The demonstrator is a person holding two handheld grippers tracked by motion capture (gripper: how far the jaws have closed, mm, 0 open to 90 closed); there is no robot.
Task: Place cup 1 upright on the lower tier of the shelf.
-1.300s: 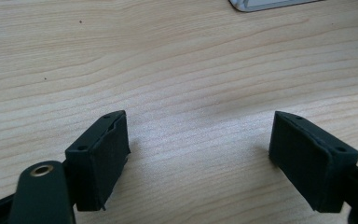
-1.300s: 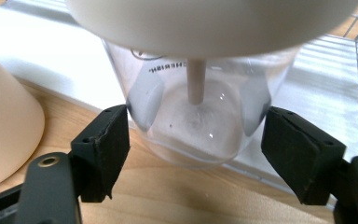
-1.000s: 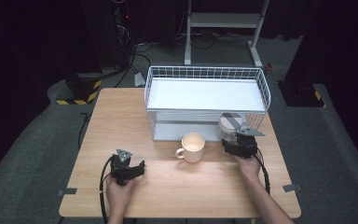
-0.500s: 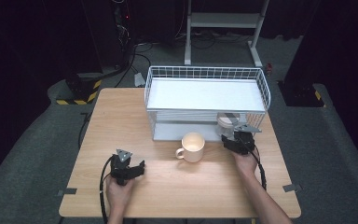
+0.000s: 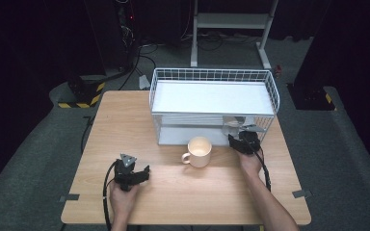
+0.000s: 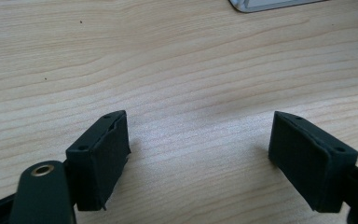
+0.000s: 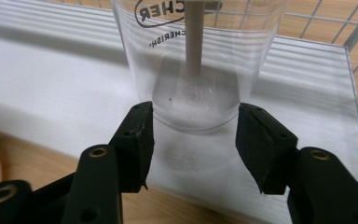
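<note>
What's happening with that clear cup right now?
Right tongs just closed on the clear cup in the lower rack. Left tongs open, idle on table. Mug nearby, clear.

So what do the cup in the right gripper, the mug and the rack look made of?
The cup: clear, glossy plastic or glass, hard to say which; you see through its wall, and it carries black print. The right gripper is closed on its base. The mug: cream, smooth, probably glazed ceramic. The rack: thin white coated wire grid with flat white shelves.

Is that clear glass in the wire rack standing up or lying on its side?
Lying on its side. The glass has its round base facing the right tongs, whose black pads flank that base on the rack's lower shelf.
</note>
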